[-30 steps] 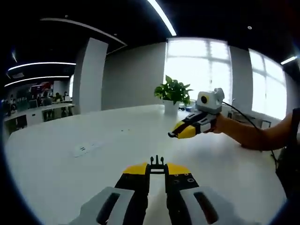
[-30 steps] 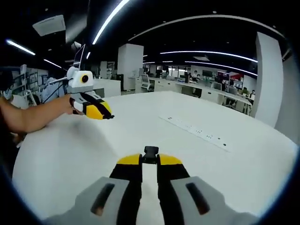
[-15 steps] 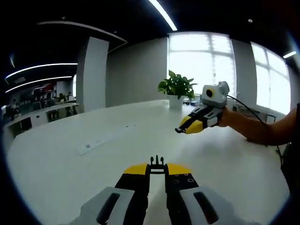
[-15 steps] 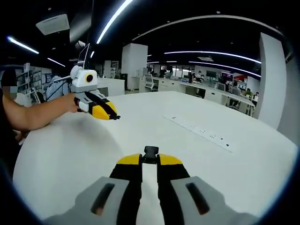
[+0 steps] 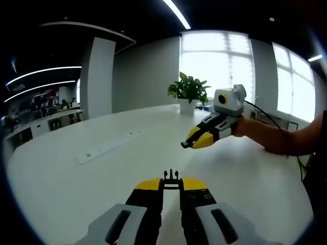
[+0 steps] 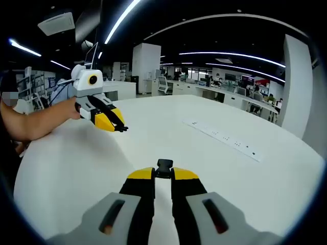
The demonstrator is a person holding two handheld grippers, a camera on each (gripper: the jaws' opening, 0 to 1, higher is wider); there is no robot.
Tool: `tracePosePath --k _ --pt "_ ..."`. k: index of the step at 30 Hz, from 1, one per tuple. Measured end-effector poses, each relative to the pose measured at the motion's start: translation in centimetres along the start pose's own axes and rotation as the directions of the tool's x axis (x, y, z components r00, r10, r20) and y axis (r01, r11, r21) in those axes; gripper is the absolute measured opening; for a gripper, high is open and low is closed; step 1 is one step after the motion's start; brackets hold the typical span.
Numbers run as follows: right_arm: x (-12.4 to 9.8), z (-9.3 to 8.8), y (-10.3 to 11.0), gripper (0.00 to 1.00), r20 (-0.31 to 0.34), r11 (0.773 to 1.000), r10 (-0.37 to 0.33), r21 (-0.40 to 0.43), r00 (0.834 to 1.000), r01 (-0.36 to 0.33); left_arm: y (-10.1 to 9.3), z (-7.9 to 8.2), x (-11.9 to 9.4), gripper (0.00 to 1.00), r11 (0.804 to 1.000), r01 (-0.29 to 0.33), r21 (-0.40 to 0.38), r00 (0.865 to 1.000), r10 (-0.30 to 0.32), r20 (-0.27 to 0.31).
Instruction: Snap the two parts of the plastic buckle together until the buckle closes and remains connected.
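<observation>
Buckle halves are gripped apart above the desk point(image 5: 61, 194): pronged half point(image 5: 171, 177) by left tool point(image 5: 171, 185), socket half point(image 6: 164, 165) by right tool point(image 6: 163, 174)

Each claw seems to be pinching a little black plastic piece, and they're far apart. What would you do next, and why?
Probably bring the two grippers toward each other. The left gripper holds the pronged buckle part, the right gripper the socket part, with bare white table between them, so nothing can snap yet.

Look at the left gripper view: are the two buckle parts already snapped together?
No: the pronged part sits alone in the left claw, well apart from the right claw that is raised over the table.
</observation>
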State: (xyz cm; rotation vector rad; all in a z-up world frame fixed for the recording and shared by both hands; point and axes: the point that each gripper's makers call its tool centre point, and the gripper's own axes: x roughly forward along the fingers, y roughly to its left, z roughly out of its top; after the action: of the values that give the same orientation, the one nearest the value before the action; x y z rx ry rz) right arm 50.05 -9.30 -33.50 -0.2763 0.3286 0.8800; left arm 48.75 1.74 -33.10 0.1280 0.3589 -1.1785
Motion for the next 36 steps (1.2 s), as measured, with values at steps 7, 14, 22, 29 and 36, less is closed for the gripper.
tracePosePath --k 7,14,22,29,36 --pt "0.0 -0.5 1.0 0.08 -0.019 1.0 0.013 -0.006 1.0 -0.013 -0.5 -0.9 0.1 0.1 1.0 0.028 -0.014 0.999 -0.028 -0.027" --pt "-0.7 -1.0 1.7 0.08 -0.028 1.0 0.023 -0.001 0.999 -0.023 -1.3 -1.3 0.5 0.1 0.999 0.044 -0.015 0.998 -0.045 -0.044" --pt "-0.8 -0.6 2.5 0.09 -0.02 0.999 0.039 -0.009 0.999 -0.039 -2.3 -2.1 -0.1 0.1 0.999 0.046 -0.019 0.997 -0.047 -0.057" --pt "-1.1 -1.2 3.8 0.09 -0.034 0.998 0.063 -0.013 0.997 -0.064 -3.2 -2.3 -0.2 0.1 0.998 0.058 -0.009 0.996 -0.059 -0.063" --pt "-1.4 -1.2 5.1 0.09 -0.038 0.996 0.082 -0.024 0.996 -0.083 -3.8 -2.4 0.0 0.1 0.997 0.072 -0.006 0.995 -0.072 -0.065"
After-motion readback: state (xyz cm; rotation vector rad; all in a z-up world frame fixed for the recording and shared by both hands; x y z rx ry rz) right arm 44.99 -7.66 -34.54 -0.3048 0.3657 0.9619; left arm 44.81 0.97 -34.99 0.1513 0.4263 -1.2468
